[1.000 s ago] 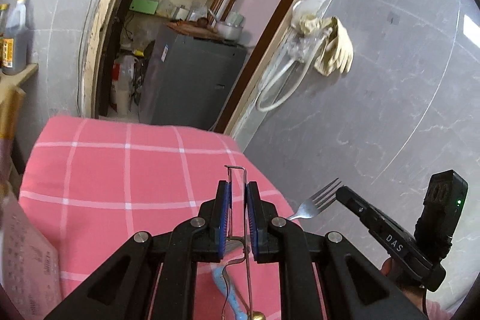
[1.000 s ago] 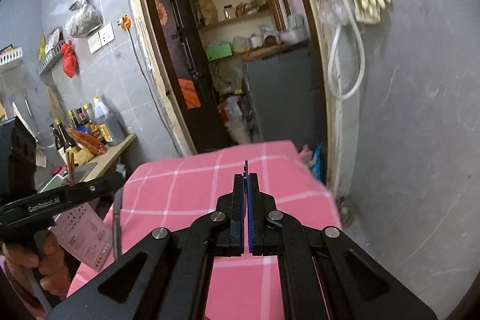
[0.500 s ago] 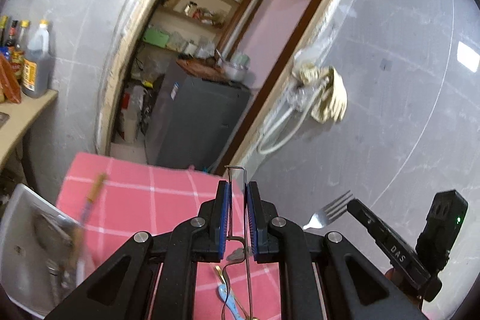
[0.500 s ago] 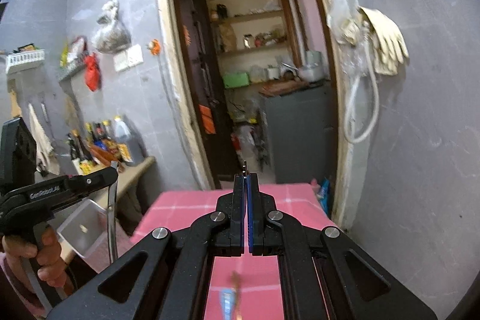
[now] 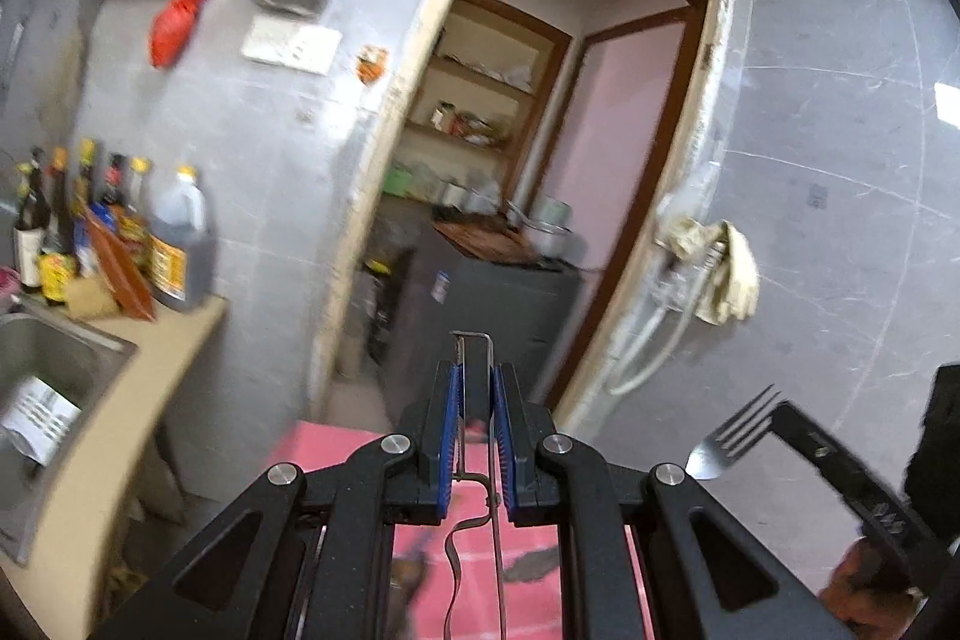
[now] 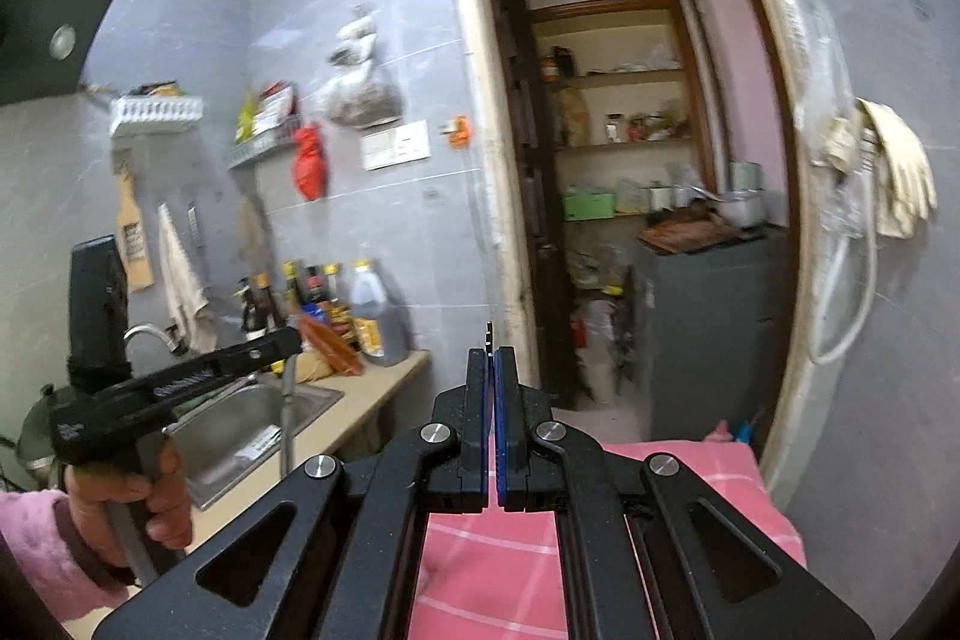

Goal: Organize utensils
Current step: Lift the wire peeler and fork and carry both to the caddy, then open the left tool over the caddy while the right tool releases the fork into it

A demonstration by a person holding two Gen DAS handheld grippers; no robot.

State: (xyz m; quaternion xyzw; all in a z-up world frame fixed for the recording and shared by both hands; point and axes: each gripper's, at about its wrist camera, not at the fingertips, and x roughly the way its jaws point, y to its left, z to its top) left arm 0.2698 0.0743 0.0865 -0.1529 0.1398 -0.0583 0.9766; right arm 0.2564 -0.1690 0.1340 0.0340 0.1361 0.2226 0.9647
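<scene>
My left gripper (image 5: 477, 376) is shut on a thin bent-wire metal utensil (image 5: 489, 448) that sticks up past the blue pads and hangs down below them. It also shows at the left of the right wrist view (image 6: 288, 340), with the utensil hanging down (image 6: 287, 418). My right gripper (image 6: 491, 358) is shut on a steel fork, of which only a thin edge (image 6: 489, 334) shows above the pads. The fork's tines (image 5: 732, 430) show clearly in the left wrist view, held in the right gripper (image 5: 780, 415). Both grippers are raised high above the pink checked cloth (image 6: 708, 466).
A steel sink (image 6: 252, 418) sits in a beige counter (image 5: 120, 400) at the left, with several sauce bottles (image 5: 120, 232) behind it. A doorway (image 6: 630, 160) with a grey cabinet (image 6: 708, 328) lies ahead. Rubber gloves (image 6: 900, 172) hang on the right wall.
Both grippers have lifted and tilted upward, so the pink cloth has dropped low in view and the sink and counter have come into sight. Both holds are unchanged.
</scene>
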